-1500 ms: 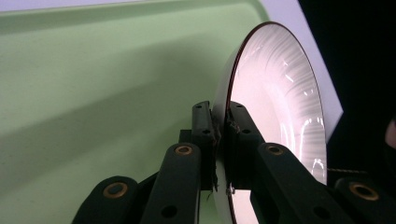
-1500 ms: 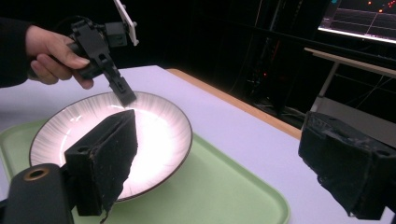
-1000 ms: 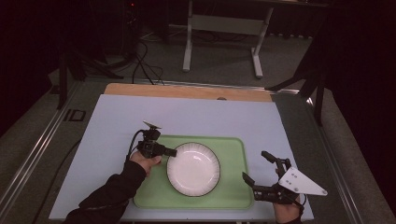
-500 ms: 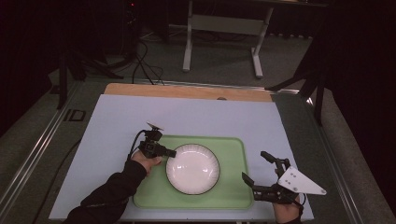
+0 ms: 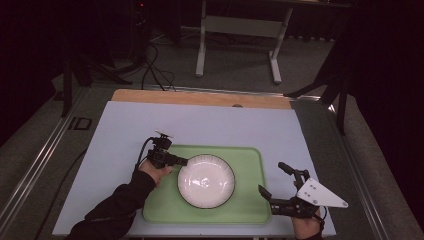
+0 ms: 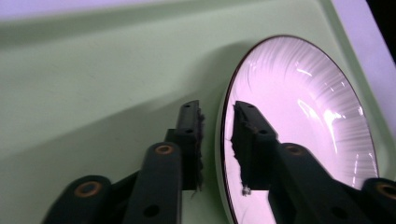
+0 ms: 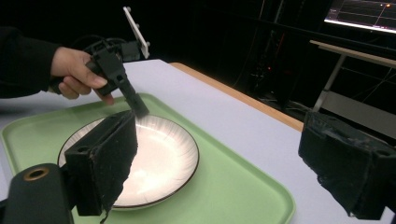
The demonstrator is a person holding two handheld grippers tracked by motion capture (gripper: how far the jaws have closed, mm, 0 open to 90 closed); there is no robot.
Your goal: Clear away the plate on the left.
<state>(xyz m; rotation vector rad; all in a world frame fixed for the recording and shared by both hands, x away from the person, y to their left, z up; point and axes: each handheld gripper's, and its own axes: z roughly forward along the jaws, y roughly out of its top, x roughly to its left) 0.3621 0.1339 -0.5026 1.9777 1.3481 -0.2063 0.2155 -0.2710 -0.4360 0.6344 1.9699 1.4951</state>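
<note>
On the pale blue desk [image 5: 125, 130], the left gripper [image 5: 183, 161] reaches over the left edge of a flat light-green plastic tray [image 5: 250, 165]; its jaws have just been opening and now stand narrowly apart astride the near rim of a round white ribbed plate with a dark edge [image 5: 206, 181], the pads just off it. The plate lies flat in the middle of the tray, with nothing on it. The right gripper [image 5: 276, 185] hovers beside the tray's right edge, jaws spread wide and holding nothing.
</note>
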